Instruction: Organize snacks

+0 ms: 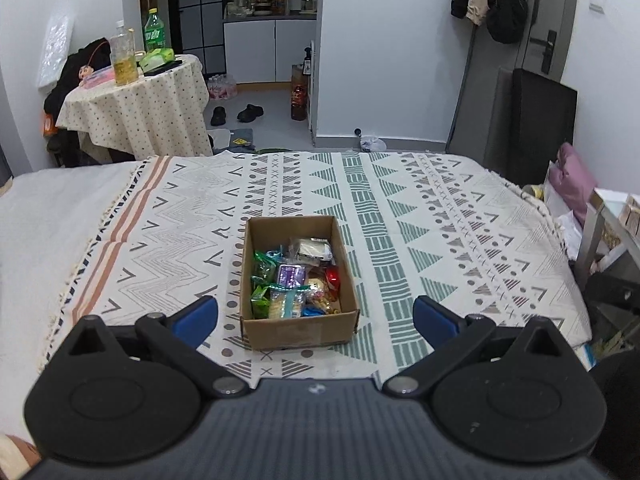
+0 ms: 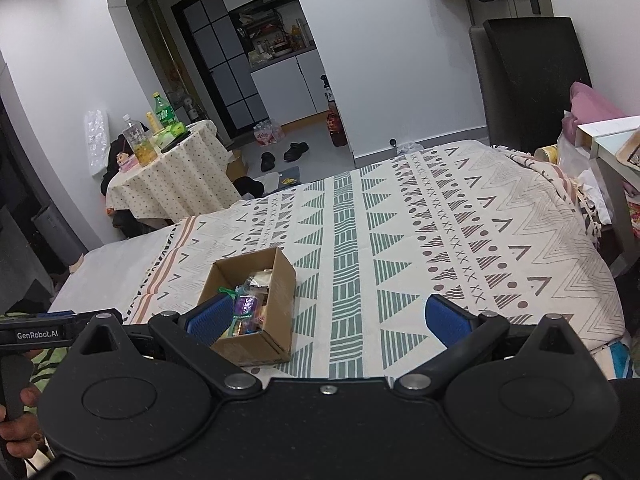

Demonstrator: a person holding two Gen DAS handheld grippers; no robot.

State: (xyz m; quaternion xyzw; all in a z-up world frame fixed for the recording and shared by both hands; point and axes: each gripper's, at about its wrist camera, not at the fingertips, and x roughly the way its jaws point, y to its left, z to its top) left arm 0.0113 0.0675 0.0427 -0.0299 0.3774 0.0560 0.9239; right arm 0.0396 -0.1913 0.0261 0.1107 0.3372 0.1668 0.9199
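One cardboard box of snack packets sits on the patterned blanket, straight ahead of the left gripper. Left gripper and right gripper are both spread wide, holding nothing; the box is ahead-left of the right one.

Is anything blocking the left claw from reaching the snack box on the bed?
Nothing visible. The left claw is open, and only bare patterned bedspread lies between it and the open cardboard box of snacks.
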